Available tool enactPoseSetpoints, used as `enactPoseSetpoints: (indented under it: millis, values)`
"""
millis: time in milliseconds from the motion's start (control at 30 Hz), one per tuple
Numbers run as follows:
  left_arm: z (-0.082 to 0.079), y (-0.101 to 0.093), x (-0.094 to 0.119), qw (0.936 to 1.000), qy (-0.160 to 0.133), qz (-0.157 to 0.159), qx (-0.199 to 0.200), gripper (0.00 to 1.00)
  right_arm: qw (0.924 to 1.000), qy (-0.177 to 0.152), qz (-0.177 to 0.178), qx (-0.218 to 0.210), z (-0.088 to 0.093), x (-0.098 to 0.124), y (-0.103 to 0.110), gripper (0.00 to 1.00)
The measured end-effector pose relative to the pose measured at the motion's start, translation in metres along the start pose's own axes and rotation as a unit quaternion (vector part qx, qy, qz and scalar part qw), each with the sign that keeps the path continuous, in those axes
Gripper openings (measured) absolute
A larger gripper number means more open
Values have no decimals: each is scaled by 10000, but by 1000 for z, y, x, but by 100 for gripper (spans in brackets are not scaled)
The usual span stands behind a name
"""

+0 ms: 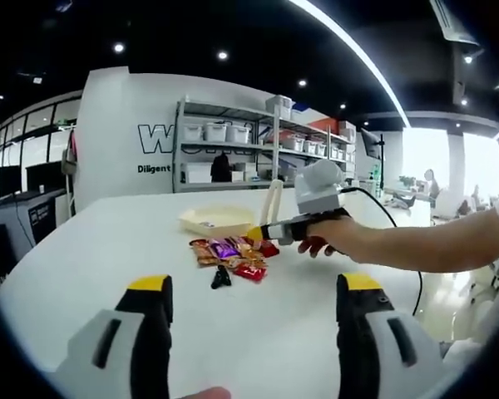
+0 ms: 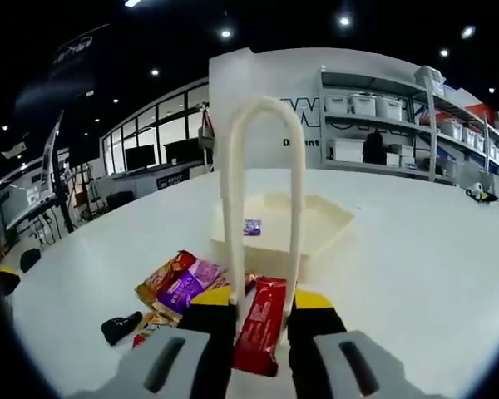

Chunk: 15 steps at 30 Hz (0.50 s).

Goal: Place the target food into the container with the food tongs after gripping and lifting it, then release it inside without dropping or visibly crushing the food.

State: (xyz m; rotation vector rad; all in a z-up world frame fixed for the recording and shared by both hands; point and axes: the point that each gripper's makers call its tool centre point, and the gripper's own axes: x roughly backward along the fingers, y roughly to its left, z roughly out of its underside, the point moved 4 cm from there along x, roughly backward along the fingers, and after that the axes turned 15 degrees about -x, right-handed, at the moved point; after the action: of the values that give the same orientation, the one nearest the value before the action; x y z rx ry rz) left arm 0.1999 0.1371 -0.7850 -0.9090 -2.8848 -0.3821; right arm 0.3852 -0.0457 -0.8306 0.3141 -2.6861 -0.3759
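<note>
Containers: one cream tray (image 2: 320,224) on the white tabletop (image 2: 424,274); one small purple wrapped piece (image 2: 252,226) lies inside it.
Snack pile: several wrapped packets (image 1: 233,256) heaped just in front of the tray, toward you; exact count unclear. In the right gripper view you can pick out a red packet (image 2: 258,328), a purple packet (image 2: 185,285) and an orange-brown packet (image 2: 160,278).
Other item: one small black object (image 2: 121,327) beside the pile, on the side away from the tray.
Tongs: one cream pair of food tongs (image 2: 262,183), its loop end rising over the tray in the right gripper view.
Right gripper (image 2: 262,320): your jaws are pressed in on the two tong arms, pinching them; the red packet sits between the tong arms just short of the tray. Whether the tongs clamp it or it lies on the tabletop, you cannot tell.
Left gripper (image 1: 255,293): jaws spread wide, holding nothing, above bare tabletop on the near side of the pile.
Room: open tabletop surrounds the tray on all sides; its far edge lies well beyond the tray, with shelving (image 1: 249,141) behind.
</note>
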Motion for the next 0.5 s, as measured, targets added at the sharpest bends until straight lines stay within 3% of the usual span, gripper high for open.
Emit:
enactPoseSetpoints:
  millis: [167,300,433,500]
  values:
    - [2,-4,-3,10000,19,30,23,78,9999,59,-90,-57,0,2,-1,16]
    - [4,-6,-4,10000,41,64,28,78,9972,155,-230,-691,-2,7,-5,16]
    - [4,-6,-4,10000,45,71,20,78,9967,106,-223,-779,-8,11,-14,16]
    - [3,-5,-4,10000,25,55,12,77,9941,87,-287,-1038,-10,16,-18,16]
